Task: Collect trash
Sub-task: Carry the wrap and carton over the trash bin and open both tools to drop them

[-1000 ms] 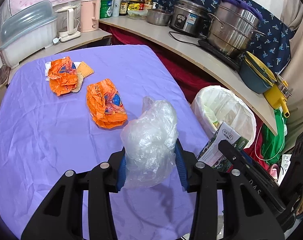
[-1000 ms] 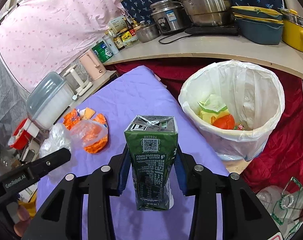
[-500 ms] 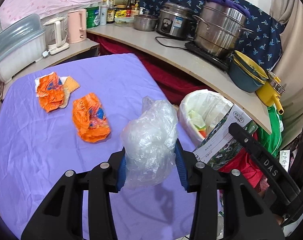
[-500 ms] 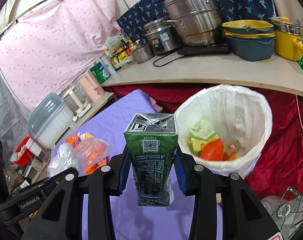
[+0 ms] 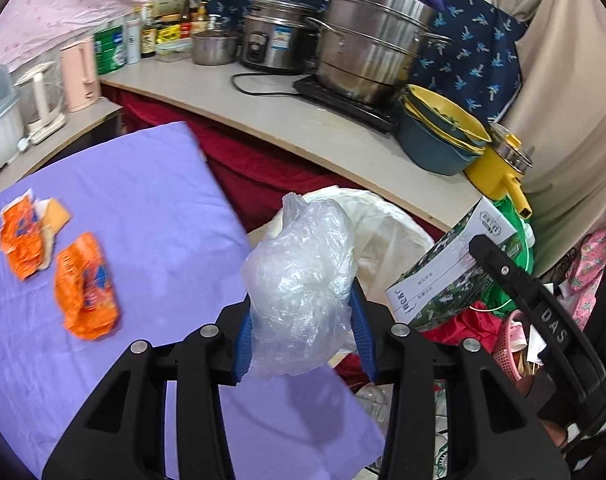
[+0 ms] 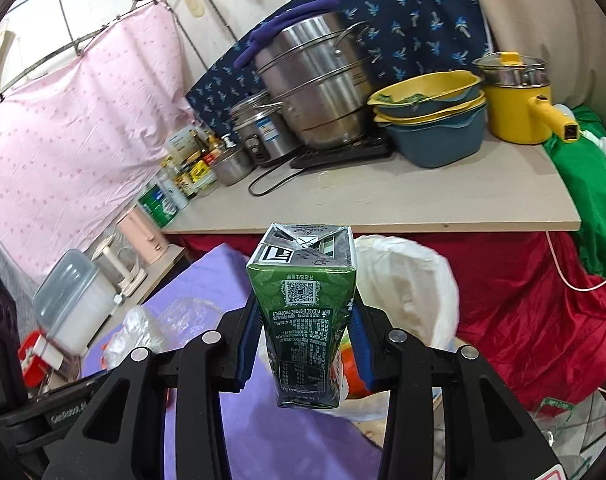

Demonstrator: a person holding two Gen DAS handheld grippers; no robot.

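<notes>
— Purple cloth covers the table (image 5: 151,216), and behind it a pale counter (image 6: 403,204) carries a big steel pot (image 6: 315,92), stacked blue and yellow bowls (image 6: 435,120) and a yellow saucepan (image 6: 515,108). What does the left gripper (image 5: 301,312) have?

— Its blue pads are clenched on a crumpled clear plastic bag (image 5: 303,280). The bag is thin, wrinkled and milky, bulging above the jaws, and it hangs past the table's edge, in front of the white-lined trash bin (image 5: 395,228).

— And the right gripper (image 6: 303,332)?

— It is grasping a green drink carton (image 6: 303,312) upright between its pads. The carton shows a square code and small white print on its face; its folded top is grey and flattened. It is held just in front of the bin (image 6: 415,284), whose white liner shows behind and to the right of it.

— Does the carton show from the left camera too?

— Yes, at the right, tilted, with the other gripper's black finger across it.

— Anything left on the table?

— Two crumpled orange wrappers (image 5: 87,288) lie on the cloth at the left, one of them (image 5: 21,236) beside a torn paper scrap and a yellow-orange scrap.
</notes>
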